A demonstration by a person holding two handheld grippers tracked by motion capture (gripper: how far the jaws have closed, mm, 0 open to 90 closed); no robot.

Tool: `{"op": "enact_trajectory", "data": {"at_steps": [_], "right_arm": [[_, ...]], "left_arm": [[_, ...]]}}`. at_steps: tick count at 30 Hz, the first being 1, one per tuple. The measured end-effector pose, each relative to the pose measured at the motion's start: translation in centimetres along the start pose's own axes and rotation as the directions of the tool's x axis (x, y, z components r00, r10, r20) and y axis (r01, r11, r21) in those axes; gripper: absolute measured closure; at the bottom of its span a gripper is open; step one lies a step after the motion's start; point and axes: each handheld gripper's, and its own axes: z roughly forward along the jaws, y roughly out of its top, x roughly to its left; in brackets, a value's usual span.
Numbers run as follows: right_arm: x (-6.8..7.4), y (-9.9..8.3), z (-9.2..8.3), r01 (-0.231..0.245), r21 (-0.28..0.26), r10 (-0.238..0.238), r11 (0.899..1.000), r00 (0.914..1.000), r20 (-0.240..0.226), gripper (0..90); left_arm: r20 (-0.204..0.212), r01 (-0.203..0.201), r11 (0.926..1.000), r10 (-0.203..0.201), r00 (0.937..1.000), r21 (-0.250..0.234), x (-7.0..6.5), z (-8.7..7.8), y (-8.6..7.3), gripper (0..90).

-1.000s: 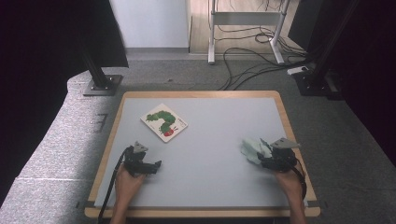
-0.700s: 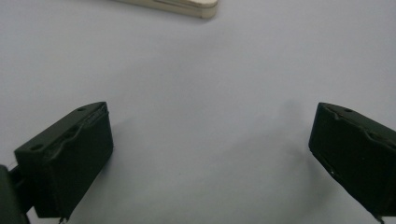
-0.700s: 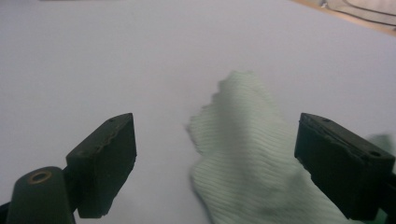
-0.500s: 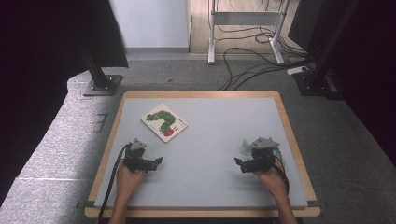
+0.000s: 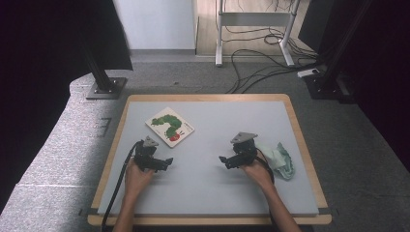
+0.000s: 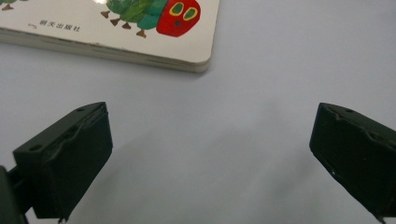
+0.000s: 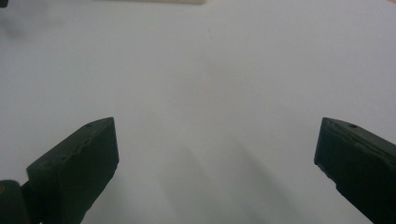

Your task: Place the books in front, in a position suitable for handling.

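Observation:
A white board book (image 5: 169, 126) with a green caterpillar on its cover lies flat at the table's back left; its near corner shows in the left gripper view as the book (image 6: 140, 32). My left gripper (image 5: 164, 162) rests low just in front of it, pointing right. Its jaws stand open (image 6: 210, 154) with bare table between them. My right gripper (image 5: 226, 160) sits right of centre and points left. Its jaws have just been opening and now stand wide (image 7: 217, 158), with nothing between them. A crumpled pale green cloth (image 5: 280, 158) lies on the table just right of the right hand.
The grey table top (image 5: 217, 193) has a wooden rim (image 5: 300, 140). Beyond it are a black stand base (image 5: 104, 89), loose cables (image 5: 261, 72) on the floor and a white desk frame (image 5: 220, 34).
My right gripper has slid left across the table, away from the green cloth, which stays behind at the right. The left gripper has edged slightly toward the book.

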Motion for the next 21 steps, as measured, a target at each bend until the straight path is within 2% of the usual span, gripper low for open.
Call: {"op": "enact_trajectory", "data": {"at_steps": [7,11,16,21], "right_arm": [[-0.3,2.4,4.0,0.011,0.019,-0.011,1.000,0.9996,-0.025,2.1],[-0.5,3.8,6.2,-0.003,0.005,0.003,1.000,0.9986,-0.053,2.7],[-0.2,5.3,8.7,0.017,0.016,-0.015,1.000,0.9968,-0.078,4.3],[0.1,6.8,10.8,0.045,0.023,-0.042,0.999,0.9941,-0.100,5.8]], "left_arm": [[0.003,-0.006,0.9999,0.006,1.0000,0.012,0.3,1.1,0.5,0.0],[0.010,-0.010,0.9998,0.010,0.9999,0.015,0.4,1.5,0.7,0.0],[0.008,-0.019,0.9997,0.019,0.9998,0.013,0.3,2.0,0.8,0.0],[0.006,-0.010,0.9999,0.010,0.9999,-0.001,0.4,2.5,0.8,0.0]]}}
